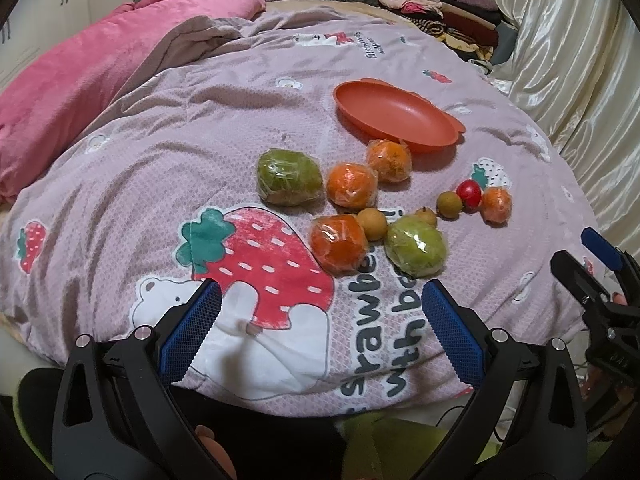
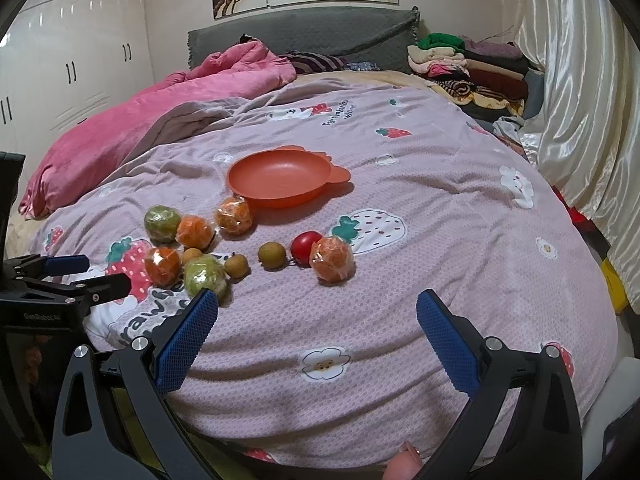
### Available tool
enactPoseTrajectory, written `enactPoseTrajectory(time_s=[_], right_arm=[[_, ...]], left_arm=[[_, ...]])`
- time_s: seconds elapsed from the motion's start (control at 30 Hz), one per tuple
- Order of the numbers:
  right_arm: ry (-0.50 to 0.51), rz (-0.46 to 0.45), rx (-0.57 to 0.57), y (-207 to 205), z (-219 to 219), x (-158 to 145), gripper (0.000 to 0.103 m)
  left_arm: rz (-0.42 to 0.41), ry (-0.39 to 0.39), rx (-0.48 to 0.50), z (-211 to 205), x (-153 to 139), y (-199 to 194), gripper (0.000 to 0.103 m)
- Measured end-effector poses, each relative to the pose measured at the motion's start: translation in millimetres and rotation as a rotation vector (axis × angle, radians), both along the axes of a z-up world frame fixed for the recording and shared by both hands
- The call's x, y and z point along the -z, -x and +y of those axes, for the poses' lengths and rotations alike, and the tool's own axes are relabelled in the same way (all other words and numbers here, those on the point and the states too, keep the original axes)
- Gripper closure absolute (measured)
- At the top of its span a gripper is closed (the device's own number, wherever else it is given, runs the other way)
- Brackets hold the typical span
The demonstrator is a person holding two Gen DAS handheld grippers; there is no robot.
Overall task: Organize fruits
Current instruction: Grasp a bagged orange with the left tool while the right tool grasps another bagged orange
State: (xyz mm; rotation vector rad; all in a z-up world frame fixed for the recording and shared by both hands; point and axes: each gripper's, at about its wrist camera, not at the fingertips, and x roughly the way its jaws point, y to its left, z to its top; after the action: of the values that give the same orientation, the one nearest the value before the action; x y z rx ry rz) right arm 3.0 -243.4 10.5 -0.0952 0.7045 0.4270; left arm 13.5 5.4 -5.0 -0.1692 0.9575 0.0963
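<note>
An orange plastic plate [image 1: 394, 118] [image 2: 280, 178] lies bare on the strawberry-print quilt. In front of it lie several wrapped oranges [image 1: 351, 186] [image 2: 332, 259], two wrapped green fruits [image 1: 289, 177] [image 2: 205, 274], small brown longans [image 1: 373, 223] [image 2: 272, 255] and a red tomato [image 1: 469, 194] [image 2: 306, 245]. My left gripper [image 1: 320, 300] hovers open at the bed's near edge, just short of the nearest orange [image 1: 339, 249] and green fruit [image 1: 416, 251]. My right gripper [image 2: 318, 312] is open too, near the bed edge to the right of the fruit, holding nothing.
A pink blanket [image 2: 160, 120] is bunched at the back left, folded clothes [image 2: 472, 68] are stacked at the back right, and a shiny curtain [image 2: 580, 100] hangs along the right side. White wardrobes [image 2: 72, 60] stand at the left. Each gripper shows at the other view's edge.
</note>
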Motion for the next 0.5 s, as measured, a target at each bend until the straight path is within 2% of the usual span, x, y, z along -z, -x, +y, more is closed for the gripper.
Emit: enactPoseTrajectory(time_s=[0.2, 0.4, 0.5], right_arm=[[0.019, 0.013, -0.007, -16, -1, 6, 0.004], [0.040, 0.045, -0.021, -34, 1, 15, 0.004], [0.070, 0.060, -0.024, -46, 1, 21, 0.004]], left_arm=[[0.003, -0.007, 0.021, 6, 6, -11, 0.008], [0.009, -0.051, 0.068, 5, 12, -26, 0.009], [0.016, -0.072, 0.102, 2, 17, -31, 0.014]])
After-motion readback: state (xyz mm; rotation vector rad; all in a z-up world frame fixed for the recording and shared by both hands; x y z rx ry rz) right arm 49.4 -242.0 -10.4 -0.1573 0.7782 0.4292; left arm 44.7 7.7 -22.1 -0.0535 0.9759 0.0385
